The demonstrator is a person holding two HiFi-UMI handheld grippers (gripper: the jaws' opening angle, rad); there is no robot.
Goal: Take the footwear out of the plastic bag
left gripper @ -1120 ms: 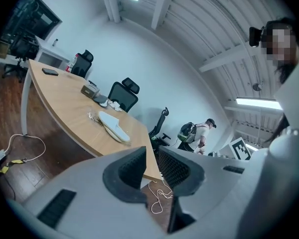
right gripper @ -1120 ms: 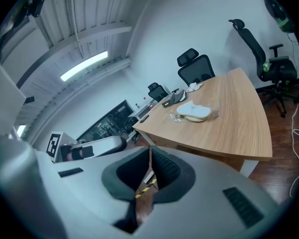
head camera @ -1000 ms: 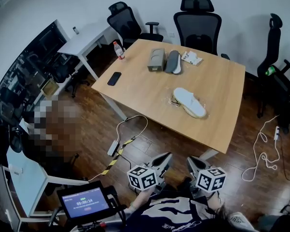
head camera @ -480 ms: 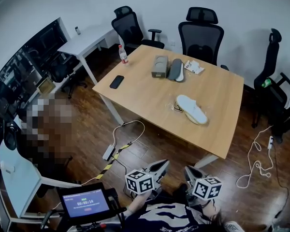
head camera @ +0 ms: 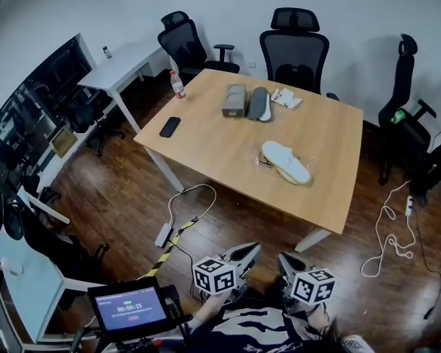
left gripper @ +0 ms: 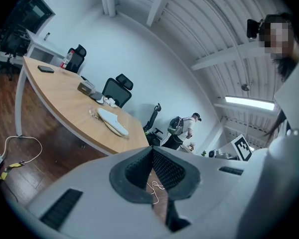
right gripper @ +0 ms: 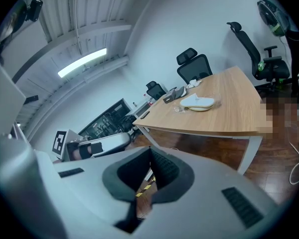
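Across open floor from table edge, left tool, right tool both closed, empty, slipper perhaps bagged.

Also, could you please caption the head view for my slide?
Left tongs and right tongs, shut and empty, held short of the wooden table, where a white slipper lies by crumpled clear plastic.

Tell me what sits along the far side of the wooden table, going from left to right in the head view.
Water bottle → grey box → dark slipper → white packet.
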